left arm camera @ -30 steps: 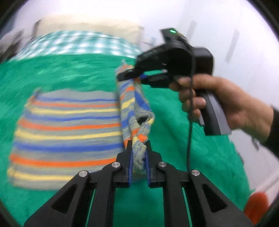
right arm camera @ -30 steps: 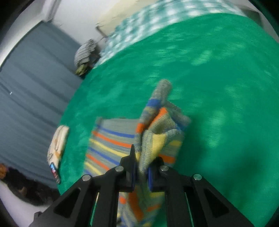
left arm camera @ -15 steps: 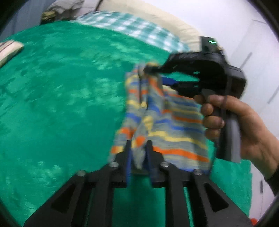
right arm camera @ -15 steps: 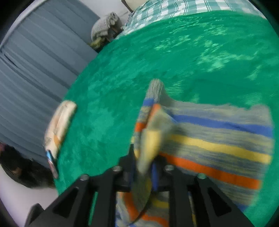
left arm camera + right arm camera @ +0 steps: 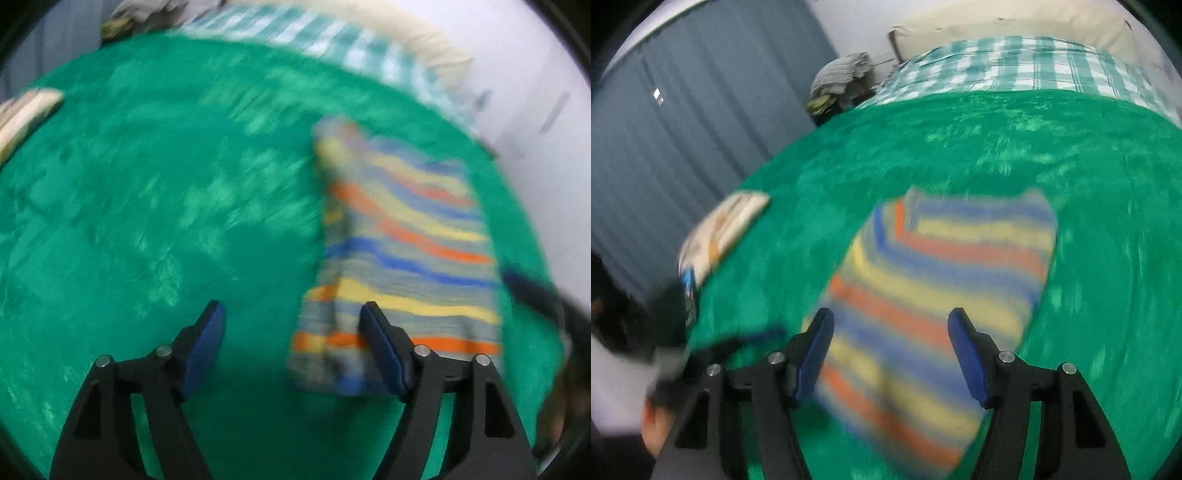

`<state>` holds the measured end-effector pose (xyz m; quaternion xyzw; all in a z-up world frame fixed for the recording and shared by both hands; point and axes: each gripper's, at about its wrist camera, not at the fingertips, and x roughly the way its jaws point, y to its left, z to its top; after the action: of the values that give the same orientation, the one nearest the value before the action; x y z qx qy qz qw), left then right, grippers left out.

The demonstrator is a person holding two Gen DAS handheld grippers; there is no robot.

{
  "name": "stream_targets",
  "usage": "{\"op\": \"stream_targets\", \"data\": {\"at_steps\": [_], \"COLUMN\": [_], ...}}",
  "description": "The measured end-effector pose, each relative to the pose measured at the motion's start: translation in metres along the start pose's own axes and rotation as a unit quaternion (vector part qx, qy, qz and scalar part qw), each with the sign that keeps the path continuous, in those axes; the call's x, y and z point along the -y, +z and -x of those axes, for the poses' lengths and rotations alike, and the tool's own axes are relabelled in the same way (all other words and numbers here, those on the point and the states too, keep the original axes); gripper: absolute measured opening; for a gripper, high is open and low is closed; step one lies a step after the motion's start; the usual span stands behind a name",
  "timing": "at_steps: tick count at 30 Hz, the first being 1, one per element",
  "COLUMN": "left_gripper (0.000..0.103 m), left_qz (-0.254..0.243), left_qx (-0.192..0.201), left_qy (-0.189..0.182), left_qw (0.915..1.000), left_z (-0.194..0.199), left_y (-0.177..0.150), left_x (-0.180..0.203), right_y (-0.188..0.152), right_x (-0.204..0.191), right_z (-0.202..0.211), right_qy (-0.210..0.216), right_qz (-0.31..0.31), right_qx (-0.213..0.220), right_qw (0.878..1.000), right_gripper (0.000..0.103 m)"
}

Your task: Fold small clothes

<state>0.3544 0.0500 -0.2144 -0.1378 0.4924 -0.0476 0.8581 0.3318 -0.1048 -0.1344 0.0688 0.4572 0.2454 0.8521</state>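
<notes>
bed w/ green blanket [image 5: 1015, 147], checked sheet [image 5: 1015, 70] at far end | striped knit [image 5: 934, 280] lies flat, long axis running away from both claws | right claw [image 5: 890, 354] wide open, empty, knit dead ahead between its fingers | left claw [image 5: 291, 350] also wide open, knit off to its right | right's closer imo

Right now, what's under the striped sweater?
The striped sweater lies folded on the green blanket, which shows all around it. Anything directly beneath is covered by the fabric. Both tongs, left and right, are open and hold nothing.
</notes>
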Motion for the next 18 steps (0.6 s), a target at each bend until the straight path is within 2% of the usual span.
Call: {"op": "stream_targets", "data": {"at_steps": [1,3,4,6,8,10,12,15,16,18], "left_gripper": [0.077,0.076,0.077,0.082,0.095,0.098,0.098,0.098,0.098,0.098], "left_qz": [0.004,0.004,0.003,-0.009,-0.026,-0.046,-0.066,-0.078,-0.075,-0.073], "left_qx": [-0.001,0.001,0.004,0.018,0.033,0.045,0.047,0.041,0.040,0.025], "left_qy": [-0.009,-0.004,-0.001,-0.015,-0.014,-0.015,0.000,0.031,0.034,0.042], "left_qw": [0.9999,1.0000,1.0000,0.9997,0.9990,0.9978,0.9967,0.9957,0.9958,0.9961], "left_z": [-0.001,0.017,0.028,0.052,0.079,0.098,0.099,0.082,0.078,0.064], "left_y": [0.001,-0.001,-0.002,-0.007,-0.023,-0.044,-0.061,-0.068,-0.072,-0.081], "left_x": [-0.004,-0.006,-0.007,-0.013,-0.018,-0.019,-0.022,-0.026,-0.029,-0.035], "right_y": [-0.017,-0.053,-0.061,-0.068,-0.075,-0.092,-0.112,-0.141,-0.156,-0.173], "right_x": [-0.003,-0.001,-0.004,-0.018,-0.025,-0.033,-0.039,-0.036,-0.030,-0.023], "right_z": [-0.008,-0.038,-0.037,-0.013,0.015,0.047,0.065,0.079,0.085,0.088], "right_qy": [-0.007,-0.050,-0.066,-0.082,-0.074,-0.095,-0.128,-0.193,-0.227,-0.268], "right_qz": [0.003,0.008,0.019,0.030,0.006,-0.003,0.000,-0.012,-0.020,-0.034], "right_qx": [-0.017,-0.097,-0.091,-0.049,-0.016,0.018,0.032,0.035,0.041,0.042], "right_qw": [1.000,0.994,0.993,0.995,0.997,0.995,0.991,0.980,0.973,0.962], "right_gripper": [0.071,0.071,0.071,0.071,0.074,0.089,0.094,0.094,0.094,0.094]}}
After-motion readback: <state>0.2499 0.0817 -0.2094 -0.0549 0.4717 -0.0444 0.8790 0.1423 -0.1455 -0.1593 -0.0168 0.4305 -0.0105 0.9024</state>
